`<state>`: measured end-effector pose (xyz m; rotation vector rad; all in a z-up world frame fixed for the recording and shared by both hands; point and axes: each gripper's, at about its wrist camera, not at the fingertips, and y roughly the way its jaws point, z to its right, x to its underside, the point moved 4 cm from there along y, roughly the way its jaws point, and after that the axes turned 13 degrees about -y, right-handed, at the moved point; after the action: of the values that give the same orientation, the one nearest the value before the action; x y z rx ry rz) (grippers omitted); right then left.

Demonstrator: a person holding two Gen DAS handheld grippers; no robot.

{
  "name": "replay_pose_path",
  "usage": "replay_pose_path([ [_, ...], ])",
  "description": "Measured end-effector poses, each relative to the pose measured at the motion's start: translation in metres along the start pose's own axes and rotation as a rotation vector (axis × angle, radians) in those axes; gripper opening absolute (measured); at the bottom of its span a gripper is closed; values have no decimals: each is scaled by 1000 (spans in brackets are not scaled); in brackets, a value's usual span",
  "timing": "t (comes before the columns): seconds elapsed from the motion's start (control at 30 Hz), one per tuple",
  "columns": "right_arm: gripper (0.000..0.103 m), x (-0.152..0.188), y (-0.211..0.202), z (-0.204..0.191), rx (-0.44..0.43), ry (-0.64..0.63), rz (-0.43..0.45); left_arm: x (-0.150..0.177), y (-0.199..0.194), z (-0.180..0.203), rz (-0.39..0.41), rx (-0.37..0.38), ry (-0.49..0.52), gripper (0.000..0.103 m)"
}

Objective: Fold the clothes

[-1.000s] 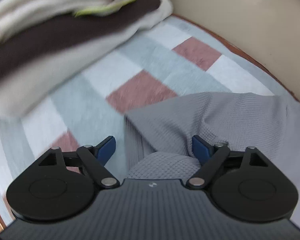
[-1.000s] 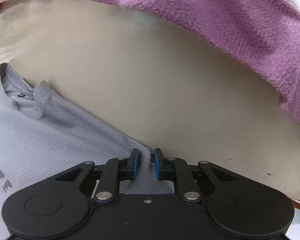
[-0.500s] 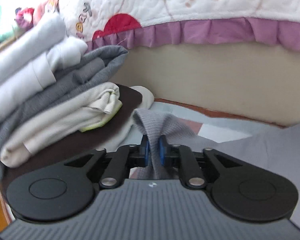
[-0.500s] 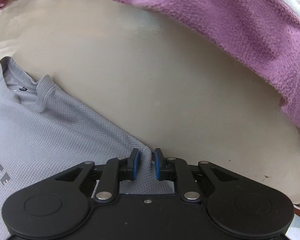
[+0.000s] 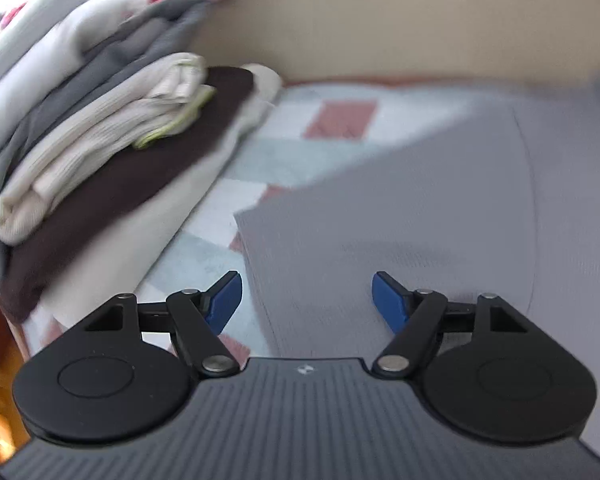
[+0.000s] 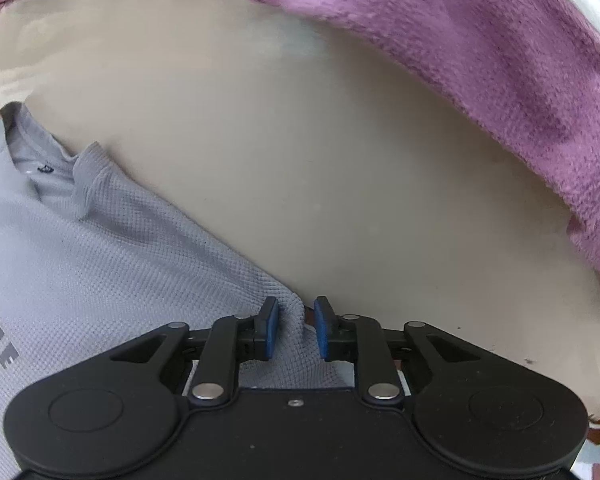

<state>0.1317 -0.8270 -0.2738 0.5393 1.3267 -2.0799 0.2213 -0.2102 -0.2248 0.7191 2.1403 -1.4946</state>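
Grey waffle-knit fabric fills the left wrist view: the shirt [image 5: 420, 208] lies spread on a checked cloth [image 5: 260, 152] of pink, white and pale blue, with a stack of folded clothes [image 5: 100, 152] just beside it on the left. The left tool [image 5: 306, 300] hangs over the shirt's near edge with its jaws wide apart, having just been opening, and nothing sits between the blue pads [image 5: 224, 300], so it grips nothing. To do this step well, the person would likely let the released part settle flat and square its edge with the body before taking a new hold (a crooked first fold tends to carry through).

In the right wrist view, the same shirt [image 6: 100, 260] shows its collar [image 6: 52, 164] and part of a printed word, lying against a beige panel [image 6: 300, 160] under a purple fleece blanket [image 6: 480, 60]. The right tool [image 6: 296, 328] has just been opening too: a ridge of fabric stands between its narrowly parted pads, which appear clear of it, so the hold looks let go.
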Motion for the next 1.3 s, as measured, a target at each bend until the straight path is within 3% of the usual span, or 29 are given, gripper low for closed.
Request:
replay_pose_path([
  [0.03, 46, 2, -3, 7, -3, 2, -22, 3, 3, 3, -20, -61, 39, 72],
  [0.1, 56, 6, -8, 21, -9, 5, -65, 5, 1, 1, -11, -157, 93, 72],
  [0.13, 57, 14, -18, 35, -7, 51, -81, 6, -2, 0, 7, -188, 126, 72],
  [0.17, 57, 25, -30, 51, -4, 114, -94, 8, -10, 1, 47, -191, 171, 72],
  [0.23, 71, 47, -54, 84, 4, 241, -121, 15, -29, 6, 149, -168, 276, 72],
  [0.3, 75, 68, -78, 117, 12, 367, -147, 18, -52, 13, 208, -82, 289, 72],
  [0.4, 75, 109, -88, 90, -90, 759, -267, 15, -82, 30, 243, 97, 237, 72],
  [0.43, 75, 115, -107, 64, -132, 861, -271, 14, -88, 38, 230, 157, 210, 72],
  [0.5, 75, 127, -116, 55, -201, 981, -276, 12, -96, 58, 190, 248, 176, 72],
  [0.6, 75, 121, -95, 41, -214, 947, -333, 17, -108, 91, 155, 348, 172, 72],
  [0.63, 79, 119, -92, 40, -221, 920, -336, 21, -113, 100, 153, 371, 187, 72],
  [0.7, 79, 118, -113, 57, -220, 833, -240, 29, -120, 114, 159, 389, 226, 72],
  [0.77, 80, 102, -108, 39, -241, 643, -126, 38, -124, 122, 161, 385, 254, 72],
  [0.83, 62, 92, -106, 23, -222, 504, -84, 46, -125, 125, 160, 377, 272, 72],
  [0.87, 44, 88, -106, 15, -209, 443, -66, 49, -125, 125, 156, 374, 274, 72],
  [0.9, 9, 83, -107, 8, -197, 383, -49, 51, -124, 123, 148, 371, 272, 72],
  [1.0, 8, 82, -136, 39, -91, 525, 10, 59, -119, 117, 117, 344, 275, 72],
  [1.03, 13, 87, -144, 54, -58, 616, 19, 63, -115, 114, 109, 332, 280, 72],
  [1.1, 36, 103, -142, 74, -73, 812, -7, 71, -109, 107, 103, 313, 291, 72],
  [1.13, 37, 111, -138, 78, -99, 881, -19, 73, -108, 105, 103, 310, 295, 72],
  [1.2, 37, 116, -137, 77, -120, 913, -51, 74, -107, 101, 107, 313, 300, 72],
  [1.3, 72, 114, -145, 73, -52, 871, -131, 70, -106, 103, 99, 304, 308, 73],
])
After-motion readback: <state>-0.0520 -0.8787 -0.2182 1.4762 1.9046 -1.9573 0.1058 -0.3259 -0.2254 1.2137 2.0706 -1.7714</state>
